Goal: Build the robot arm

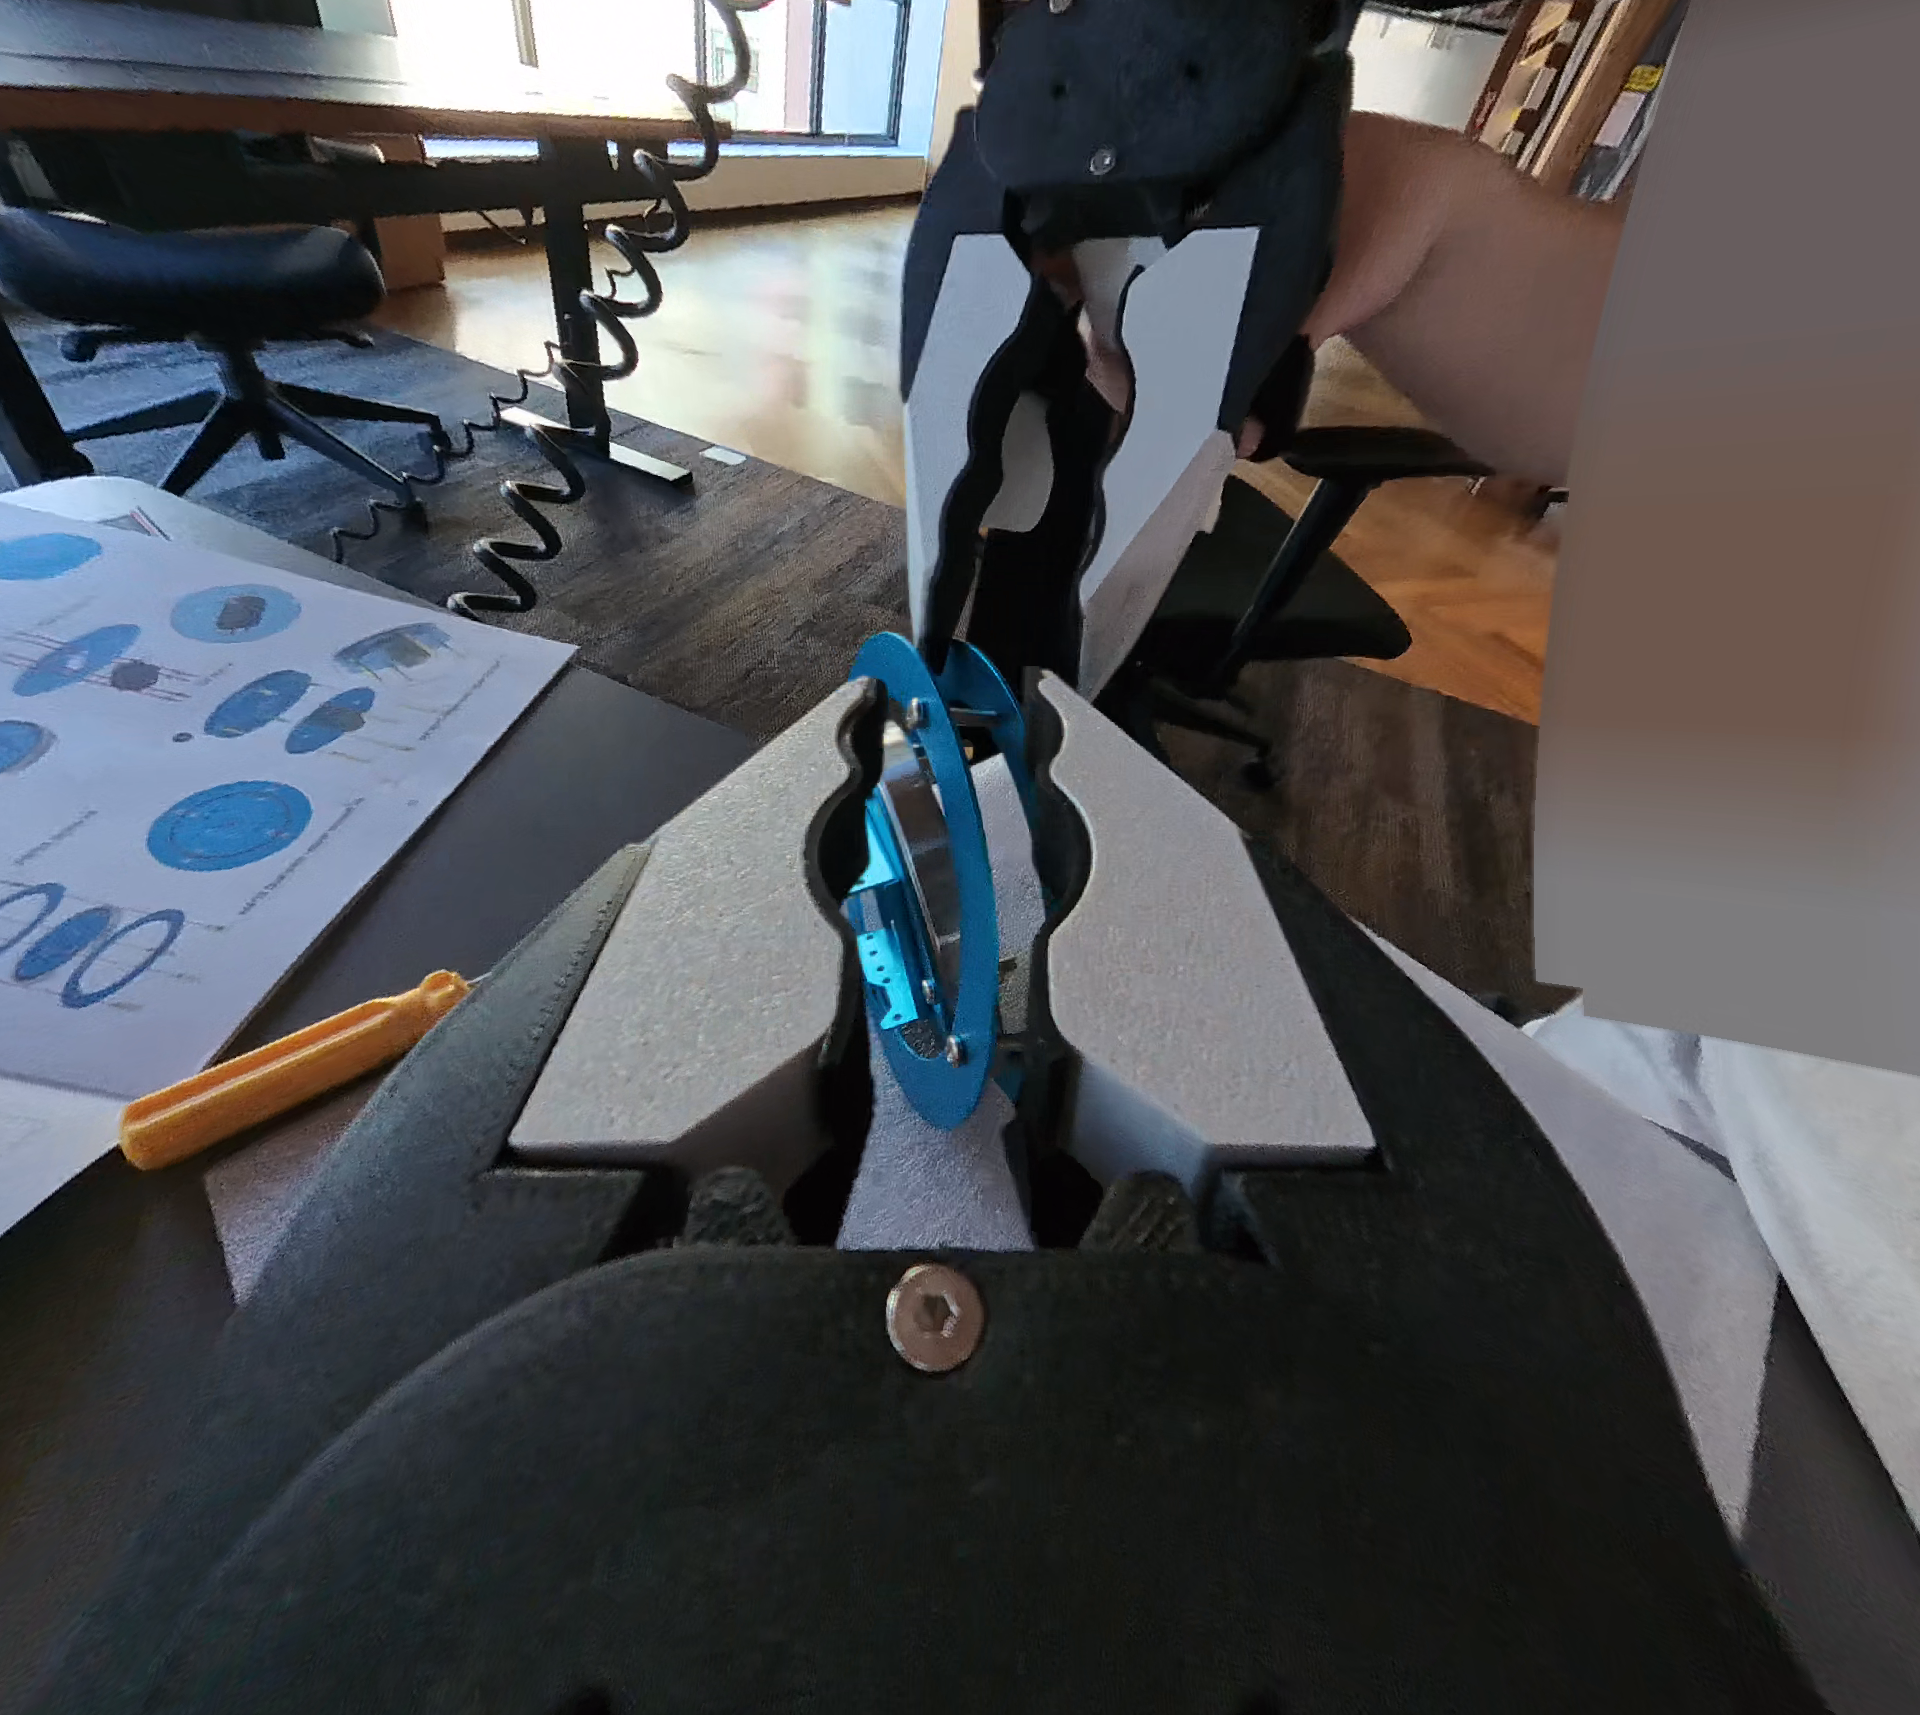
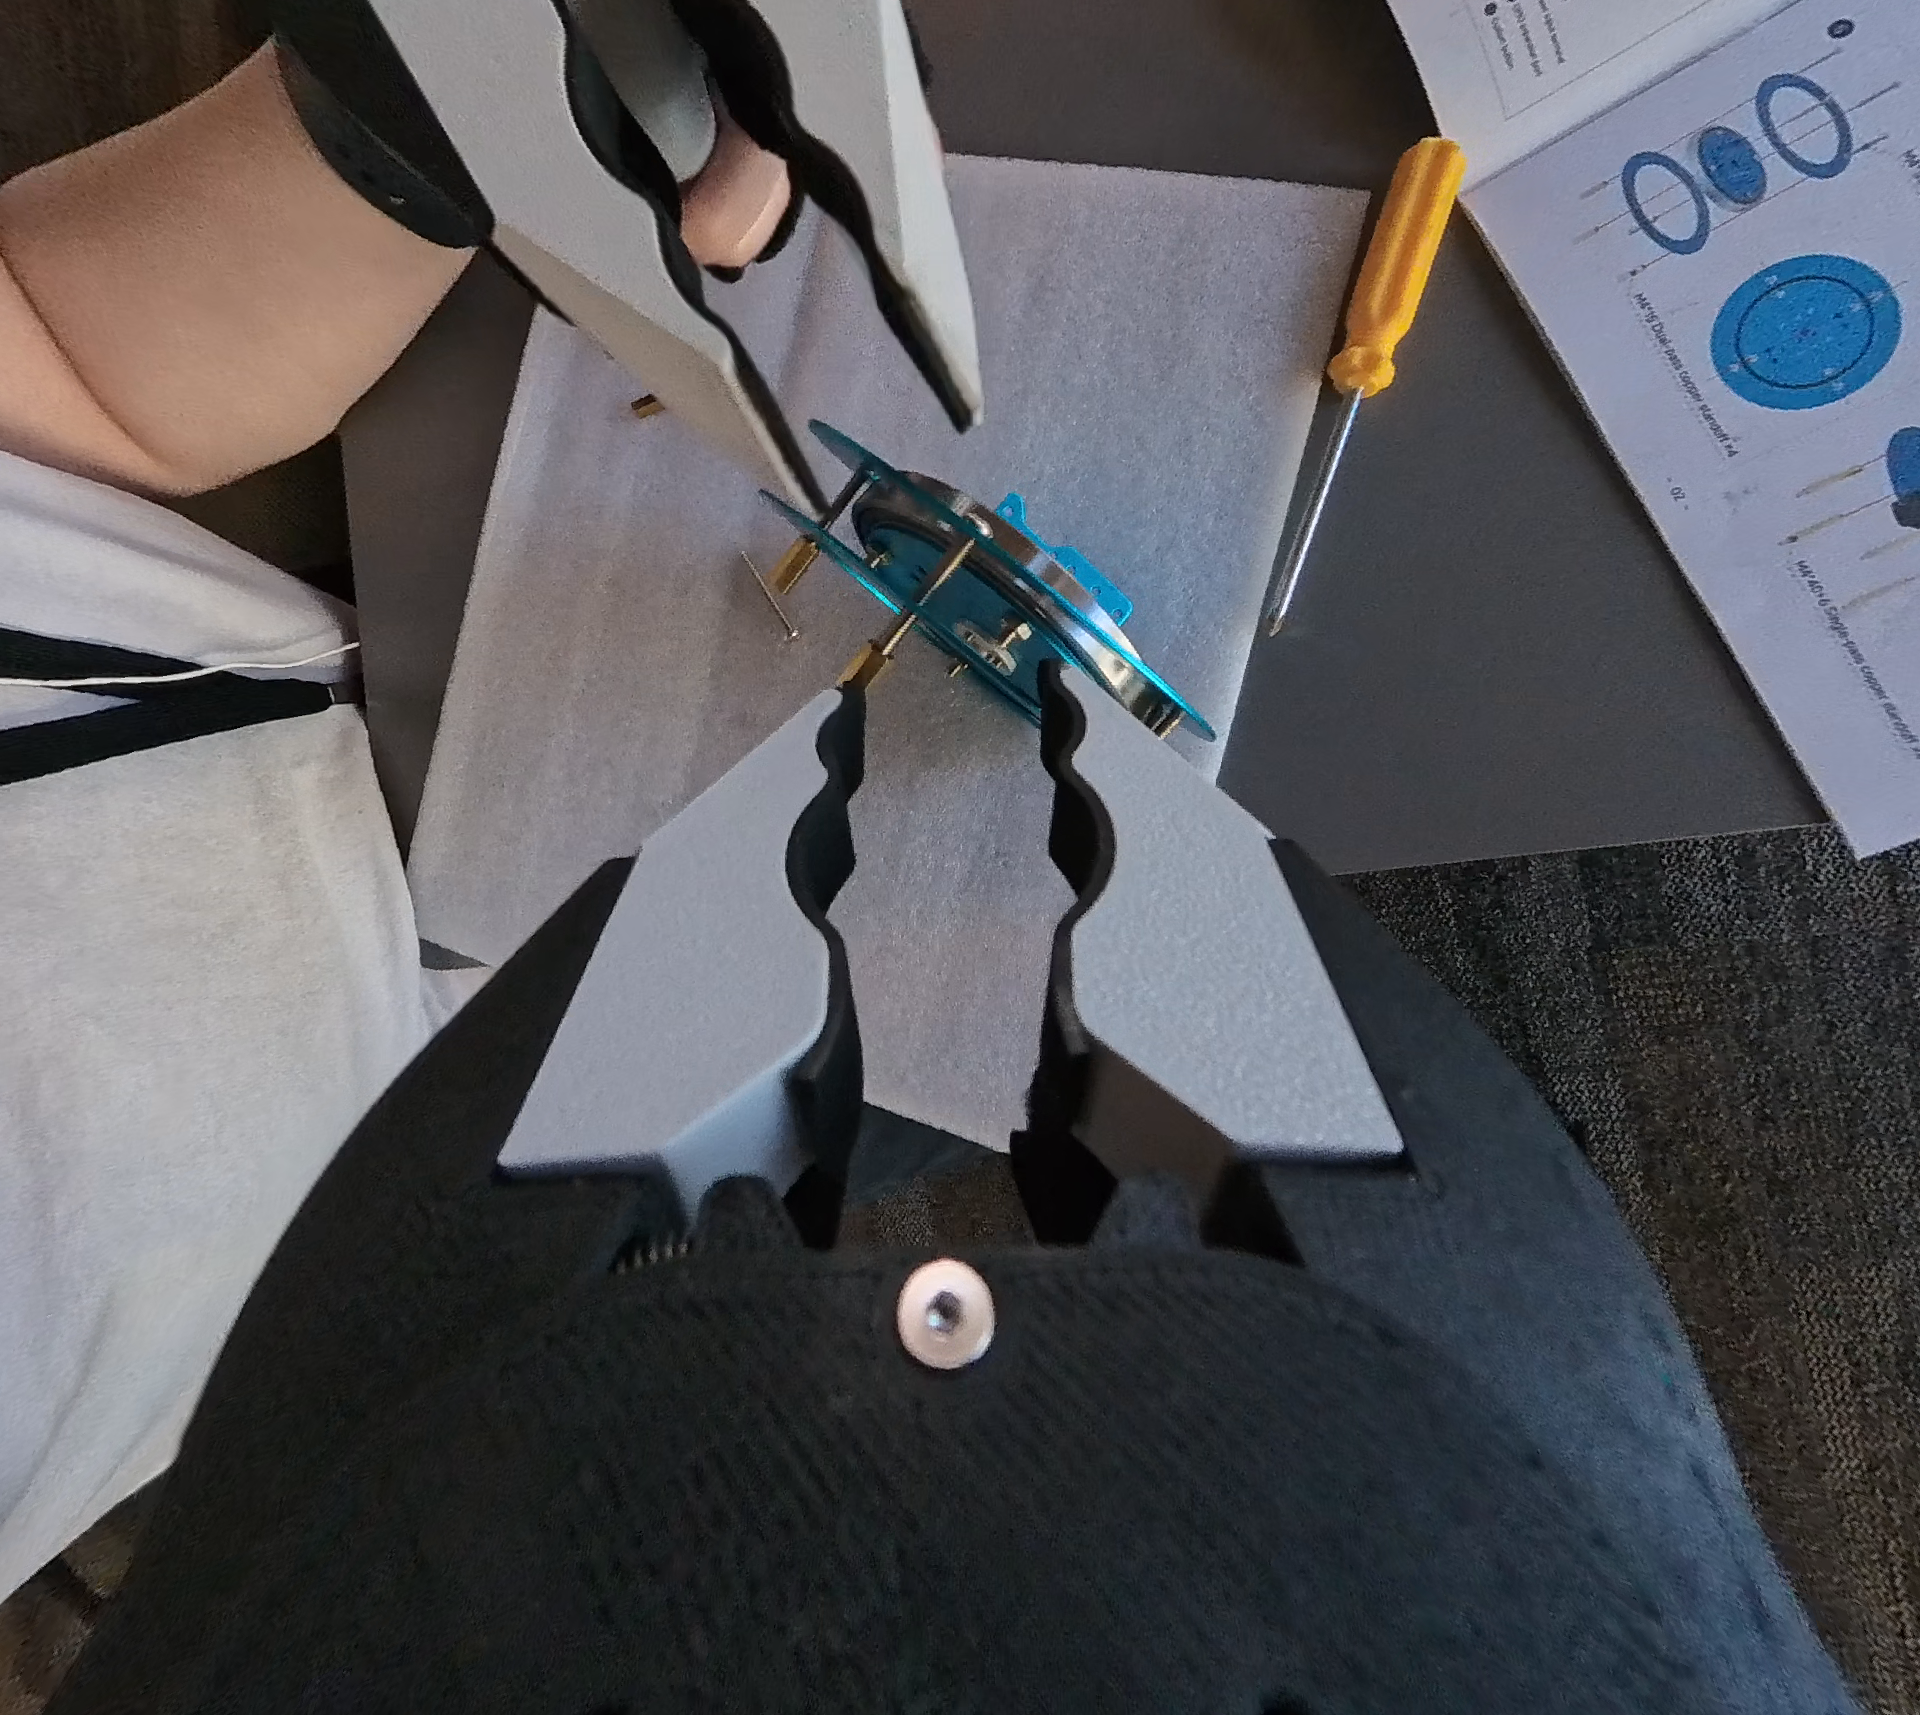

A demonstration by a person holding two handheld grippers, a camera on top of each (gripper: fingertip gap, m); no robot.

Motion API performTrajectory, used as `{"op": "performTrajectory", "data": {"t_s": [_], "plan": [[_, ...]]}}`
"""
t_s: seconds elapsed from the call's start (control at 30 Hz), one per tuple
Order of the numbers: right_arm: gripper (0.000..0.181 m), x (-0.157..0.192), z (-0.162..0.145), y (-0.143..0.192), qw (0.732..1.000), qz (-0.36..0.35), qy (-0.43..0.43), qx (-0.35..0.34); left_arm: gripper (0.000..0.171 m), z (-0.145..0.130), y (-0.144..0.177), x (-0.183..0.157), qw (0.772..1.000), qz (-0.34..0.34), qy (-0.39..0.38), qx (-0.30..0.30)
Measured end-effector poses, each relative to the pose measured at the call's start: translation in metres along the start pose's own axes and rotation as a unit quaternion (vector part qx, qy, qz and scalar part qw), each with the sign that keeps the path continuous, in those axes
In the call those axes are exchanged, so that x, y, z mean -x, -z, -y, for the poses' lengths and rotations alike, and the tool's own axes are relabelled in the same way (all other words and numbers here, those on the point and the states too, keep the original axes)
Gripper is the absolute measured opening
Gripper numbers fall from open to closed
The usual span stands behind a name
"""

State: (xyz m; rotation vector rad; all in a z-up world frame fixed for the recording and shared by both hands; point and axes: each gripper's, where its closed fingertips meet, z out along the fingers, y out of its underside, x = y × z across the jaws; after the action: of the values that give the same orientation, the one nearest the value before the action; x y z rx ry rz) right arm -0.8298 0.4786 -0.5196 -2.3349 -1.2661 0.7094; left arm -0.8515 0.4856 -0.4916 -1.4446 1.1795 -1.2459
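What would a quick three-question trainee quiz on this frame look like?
1. True or false: the orange-handled screwdriver is held in a gripper.
2. What lies directly beneath the blue disc assembly? A) white foam sheet B) printed sheet C) carpet
3. Fill in: in the left wrist view, the jaws at the assembly's upper rim, pointing down from above, belong to the ____ gripper.

Key
1. False: the screwdriver lies on the table beside the foam sheet, with nothing gripping it.
2. A
3. The right gripper.
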Motion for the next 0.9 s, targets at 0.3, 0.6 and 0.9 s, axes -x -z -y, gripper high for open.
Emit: {"op": "performTrajectory", "data": {"t_s": [0.3,0.6,0.9], "plan": [[0.033,0.001,-0.002,0.001,1.000,-0.005,0.012,0.000,0.034,-0.021,-0.016,-0.009,0.998,-0.002,-0.043,0.047],[0.032,0.001,-0.003,0.001,1.000,-0.004,0.013,0.003,0.026,-0.020,-0.017,-0.008,0.996,0.015,-0.079,0.038],[0.043,0.005,-0.001,0.000,1.000,0.014,-0.006,-0.005,0.022,-0.020,-0.016,-0.006,0.997,0.016,-0.073,0.027]]}}
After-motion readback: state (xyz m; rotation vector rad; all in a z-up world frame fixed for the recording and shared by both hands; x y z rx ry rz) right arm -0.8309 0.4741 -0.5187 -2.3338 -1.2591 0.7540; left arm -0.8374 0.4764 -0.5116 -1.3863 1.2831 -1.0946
